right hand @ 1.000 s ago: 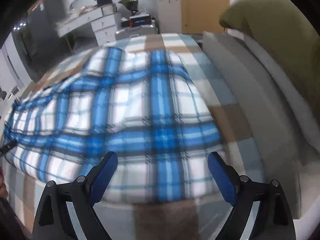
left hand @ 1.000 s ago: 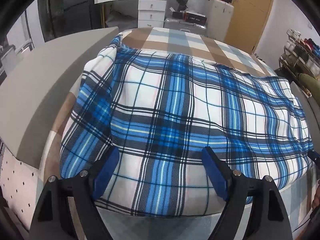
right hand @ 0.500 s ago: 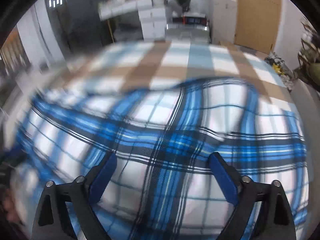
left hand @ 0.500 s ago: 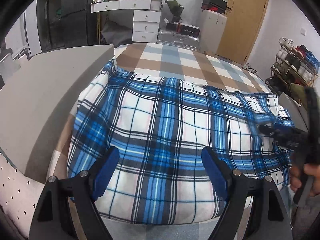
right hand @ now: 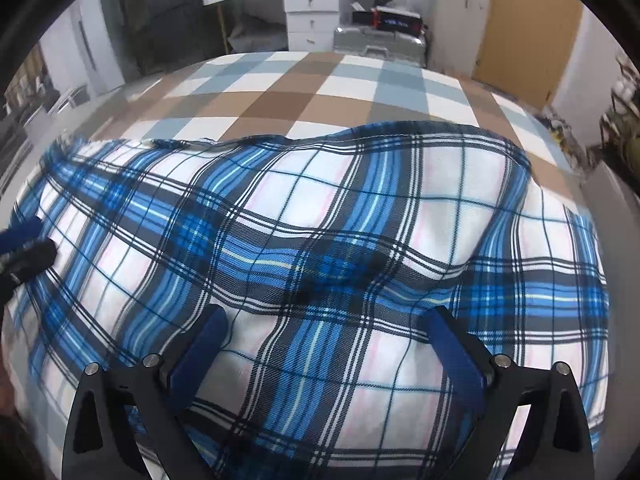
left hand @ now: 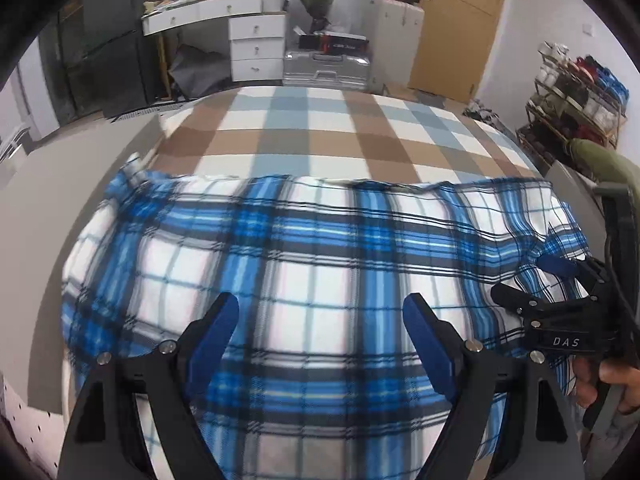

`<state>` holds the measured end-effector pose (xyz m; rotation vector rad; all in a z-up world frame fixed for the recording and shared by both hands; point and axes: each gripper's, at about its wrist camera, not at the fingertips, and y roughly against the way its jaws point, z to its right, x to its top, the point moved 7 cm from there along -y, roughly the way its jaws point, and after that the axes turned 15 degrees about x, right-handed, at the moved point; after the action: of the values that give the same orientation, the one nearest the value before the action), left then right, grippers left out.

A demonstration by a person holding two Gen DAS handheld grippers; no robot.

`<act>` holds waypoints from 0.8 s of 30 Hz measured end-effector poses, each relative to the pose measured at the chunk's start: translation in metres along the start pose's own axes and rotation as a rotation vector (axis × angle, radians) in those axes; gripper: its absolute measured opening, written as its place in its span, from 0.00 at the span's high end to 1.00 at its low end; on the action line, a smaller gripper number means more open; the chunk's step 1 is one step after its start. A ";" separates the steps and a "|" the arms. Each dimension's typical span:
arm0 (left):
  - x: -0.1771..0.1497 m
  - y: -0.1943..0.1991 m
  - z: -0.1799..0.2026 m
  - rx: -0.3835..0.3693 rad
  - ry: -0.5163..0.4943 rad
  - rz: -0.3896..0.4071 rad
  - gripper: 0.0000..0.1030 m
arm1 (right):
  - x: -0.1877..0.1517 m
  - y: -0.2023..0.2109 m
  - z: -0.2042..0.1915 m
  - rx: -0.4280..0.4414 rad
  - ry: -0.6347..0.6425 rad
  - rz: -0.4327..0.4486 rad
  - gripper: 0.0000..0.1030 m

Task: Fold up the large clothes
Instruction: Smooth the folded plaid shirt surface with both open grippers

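Here, a blue plaid cloth (left hand: pixel 304 264) lies spread across the near part of a bed (left hand: pixel 320 136) covered in a brown, grey-blue and white check. The cloth reaches from the bed's left edge to its right edge and hangs over the near edge, while the far half of the bed is bare. Its far hem runs roughly straight across the bed in the left wrist view; in the right wrist view the same hem rises in a hump toward the right, and soft ridges cross the cloth (right hand: pixel 320 248) diagonally.

The left gripper (left hand: pixel 320 320) hangs over the near middle of the cloth with its blue pads wide apart and nothing between them. The right gripper (right hand: pixel 324 332) is over the cloth near the bed's right edge; its jaws have just been opening and now stand very wide, with only flat fabric below and none pinched. In the left wrist view it shows at the right (left hand: pixel 560 276), a hand (left hand: pixel 604 380) on its grip.

A grey panel (left hand: pixel 60 208) lines the bed's left edge. Beyond the far edge stand a white desk (left hand: pixel 224 12) with drawers, a silver case (left hand: pixel 326 70) and a wooden door (left hand: pixel 452 28).
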<state>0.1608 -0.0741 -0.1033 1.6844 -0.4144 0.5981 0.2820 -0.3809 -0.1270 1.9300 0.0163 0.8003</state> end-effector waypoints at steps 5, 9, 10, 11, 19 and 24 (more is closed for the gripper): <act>0.003 -0.010 0.032 -0.015 -0.087 0.003 0.22 | 0.007 0.040 0.020 -0.011 -0.066 0.122 0.06; 0.000 -0.034 0.040 0.104 -0.173 -0.013 0.17 | 0.005 0.050 0.071 -0.087 -0.162 0.132 0.05; 0.000 -0.033 0.040 0.111 -0.178 -0.016 0.17 | 0.001 0.046 0.087 -0.085 -0.203 0.116 0.05; 0.000 -0.033 0.040 0.109 -0.176 -0.019 0.17 | -0.005 0.039 0.100 -0.081 -0.236 0.084 0.05; 0.014 0.010 0.054 -0.083 -0.086 0.023 0.17 | -0.011 0.043 0.089 -0.072 -0.240 0.103 0.01; 0.011 -0.016 0.099 -0.018 -0.270 -0.010 0.17 | -0.005 0.033 0.052 -0.036 -0.099 0.077 0.01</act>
<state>0.1947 -0.1670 -0.1225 1.7544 -0.6021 0.3588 0.2949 -0.4403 -0.1171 1.9434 -0.1324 0.7490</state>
